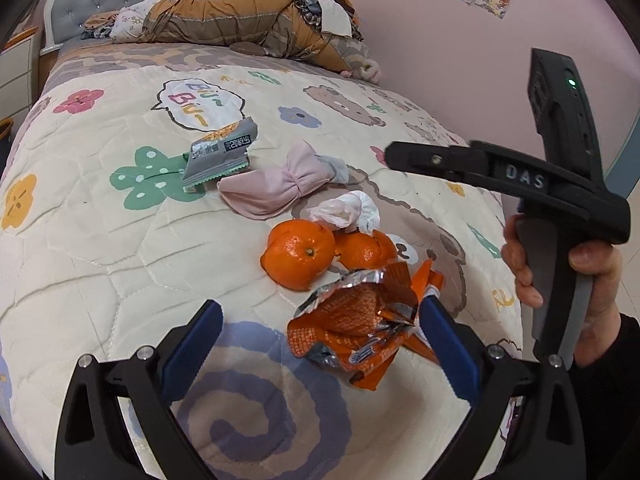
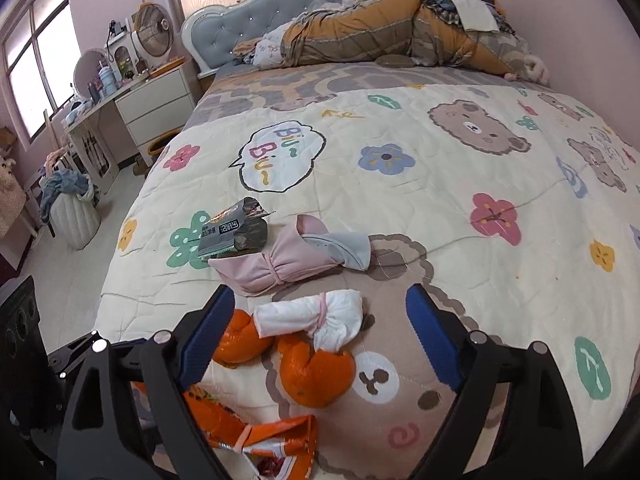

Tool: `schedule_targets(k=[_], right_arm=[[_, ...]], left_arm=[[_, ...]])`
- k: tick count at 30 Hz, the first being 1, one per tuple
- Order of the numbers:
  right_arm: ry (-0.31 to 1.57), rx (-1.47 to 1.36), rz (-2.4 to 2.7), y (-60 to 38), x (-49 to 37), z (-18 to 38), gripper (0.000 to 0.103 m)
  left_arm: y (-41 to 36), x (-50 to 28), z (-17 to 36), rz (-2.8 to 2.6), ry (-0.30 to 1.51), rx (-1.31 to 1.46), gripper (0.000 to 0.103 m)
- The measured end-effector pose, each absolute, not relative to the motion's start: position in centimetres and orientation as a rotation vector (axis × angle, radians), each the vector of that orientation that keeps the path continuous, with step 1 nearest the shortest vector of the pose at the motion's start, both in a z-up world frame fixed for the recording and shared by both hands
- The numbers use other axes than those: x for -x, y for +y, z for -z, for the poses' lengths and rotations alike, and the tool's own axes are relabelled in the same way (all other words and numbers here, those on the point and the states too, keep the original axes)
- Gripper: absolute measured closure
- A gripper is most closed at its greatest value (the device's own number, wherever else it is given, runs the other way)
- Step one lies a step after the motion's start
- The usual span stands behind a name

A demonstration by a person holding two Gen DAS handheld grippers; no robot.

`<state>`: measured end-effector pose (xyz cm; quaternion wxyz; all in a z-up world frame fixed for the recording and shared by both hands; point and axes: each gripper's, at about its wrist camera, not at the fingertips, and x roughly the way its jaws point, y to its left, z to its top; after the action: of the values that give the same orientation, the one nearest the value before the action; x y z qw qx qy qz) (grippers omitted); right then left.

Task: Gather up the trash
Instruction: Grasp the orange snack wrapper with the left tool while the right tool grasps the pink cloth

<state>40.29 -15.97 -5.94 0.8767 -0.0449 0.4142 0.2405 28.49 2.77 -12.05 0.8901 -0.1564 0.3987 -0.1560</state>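
Trash lies on the bed quilt. A torn orange foil wrapper lies just ahead of my open left gripper, against its right finger. Orange peels and a crumpled white tissue lie beyond it. A grey snack wrapper lies further off beside a pink sock. My right gripper is open above the tissue and peels, with the orange wrapper below and the grey wrapper further off. The right gripper also shows from the side in the left wrist view.
A rumpled brown duvet and a grey padded headboard are at the far end of the bed. A pink wall runs along the bed's right side. A white dresser and a laundry basket stand on the floor to the left.
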Motion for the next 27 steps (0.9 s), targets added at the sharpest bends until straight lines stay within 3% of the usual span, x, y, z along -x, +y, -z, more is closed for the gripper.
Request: schedule_targets(k=[6, 12, 19, 20, 21, 23, 25, 27], right_arm=[[0.925, 0.194, -0.513, -12.4, -43.9, 7.9, 0.018], [0.942, 0.233, -0.53, -9.9, -45.7, 8.9, 0.019], [0.987, 0.336, -0.506, -7.8, -46.1, 11.2, 0.049], [0.996, 0.334, -0.508, -7.9, -46.1, 11.5, 0.053], [1.004, 0.319, -0.512, -8.0, -46.2, 11.8, 0.056], [1.006, 0.288, -0.52, -8.0, -46.1, 11.8, 0.071], [1.003, 0.295, -0.517, -7.6, -46.0, 11.7, 0.077], [1.007, 0.295, -0.524, -7.3, -45.9, 11.5, 0.086]], left_arm=[[2.1, -28.7, 13.1, 0.356, 0.812, 0.357, 0.009], [1.7, -28.5, 14.0, 0.376, 0.795, 0.392, 0.027], [0.9, -27.8, 14.1, 0.398, 0.765, 0.399, 0.061], [0.7, -27.7, 14.0, 0.402, 0.757, 0.394, 0.07], [0.5, -27.6, 14.0, 0.412, 0.754, 0.388, 0.073], [0.2, -27.4, 13.9, 0.424, 0.75, 0.376, 0.078], [0.0, -27.1, 13.8, 0.442, 0.745, 0.369, 0.081], [-0.1, -26.9, 13.7, 0.455, 0.743, 0.373, 0.093]])
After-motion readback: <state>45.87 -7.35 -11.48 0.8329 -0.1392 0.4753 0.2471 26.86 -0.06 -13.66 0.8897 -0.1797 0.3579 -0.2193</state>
